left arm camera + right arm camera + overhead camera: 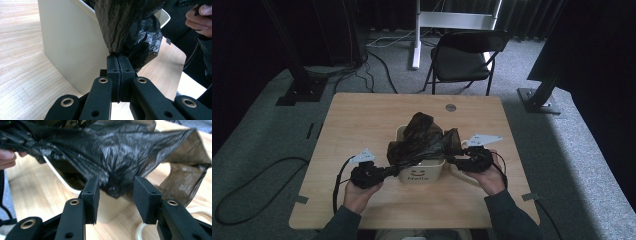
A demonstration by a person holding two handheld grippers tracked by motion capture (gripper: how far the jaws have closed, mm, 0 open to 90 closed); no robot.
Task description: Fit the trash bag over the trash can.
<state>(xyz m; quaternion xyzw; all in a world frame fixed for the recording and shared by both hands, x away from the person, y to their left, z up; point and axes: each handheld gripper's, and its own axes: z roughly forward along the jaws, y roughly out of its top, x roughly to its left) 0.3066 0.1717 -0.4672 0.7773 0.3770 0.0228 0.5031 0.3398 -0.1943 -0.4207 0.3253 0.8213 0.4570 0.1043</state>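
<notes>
Left claw (117,58) clamping black bag (125,27), right claw (116,192) parted around it

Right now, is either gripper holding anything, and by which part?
The left gripper is shut on the black bag, pinching a gathered edge. The right gripper is open, bag film between its jaws, holding nothing.

We see a light wooden table (362,120) standing on grey carpet (257,135). A small round metal disc (450,107) sits in the tabletop close to its far edge. Beyond that edge a black folding chair (464,57) faces us, and behind it rises a white metal frame (447,22). Dark curtains (522,15) close off the back of the room. Black stand legs (299,75) rest on the carpet off the far left corner, another black stand (544,92) off the far right. Cables (377,55) trail across the floor. Light falls brighter on the right.
</notes>
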